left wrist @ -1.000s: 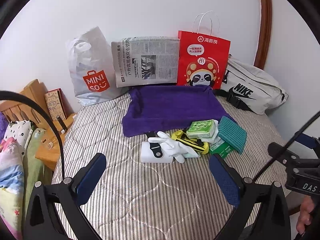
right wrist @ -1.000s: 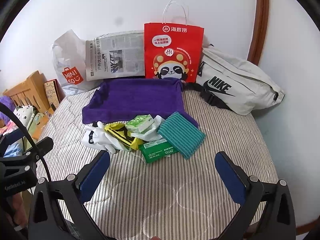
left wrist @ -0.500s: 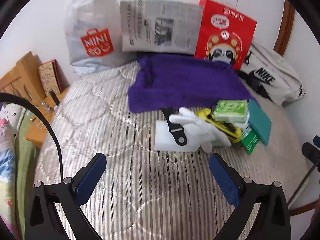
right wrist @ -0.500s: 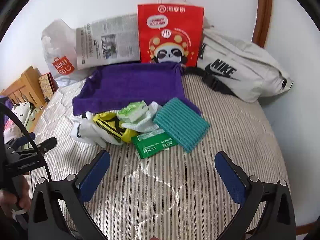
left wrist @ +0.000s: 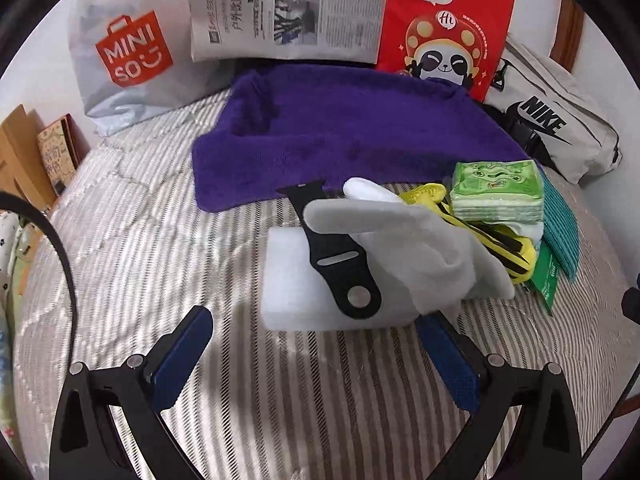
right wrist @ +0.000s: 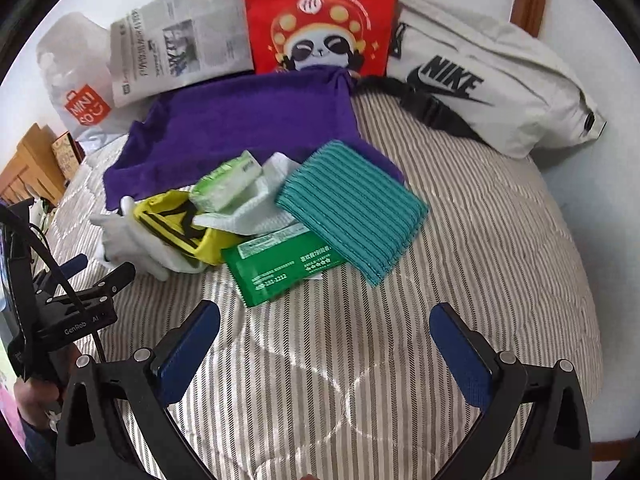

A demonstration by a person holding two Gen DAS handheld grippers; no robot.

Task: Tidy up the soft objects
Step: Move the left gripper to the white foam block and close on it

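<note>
A pile of soft items lies on the striped bed in front of a purple towel [left wrist: 352, 136] [right wrist: 248, 120]. In the left wrist view a white sponge block [left wrist: 296, 296] carries a black watch strap [left wrist: 340, 260] and a white glove [left wrist: 420, 248], with a yellow-black strap [left wrist: 492, 240] and a green tissue pack [left wrist: 496, 188] beside them. My left gripper [left wrist: 316, 356] is open, just short of the sponge. In the right wrist view a teal cloth [right wrist: 352, 208] and a green wipes pack [right wrist: 280, 268] lie ahead of my open right gripper [right wrist: 328, 348].
A Miniso bag [left wrist: 124, 56], a newspaper [left wrist: 288, 8], a red panda bag [left wrist: 444, 28] and a white Nike bag [right wrist: 488, 84] stand along the wall. A wooden bedside stand [left wrist: 24, 160] is at the left. The left gripper [right wrist: 68, 308] shows at the right view's left edge.
Both grippers have moved forward and down toward the pile. The sponge and glove now lie close before the left gripper. Both stay open.
</note>
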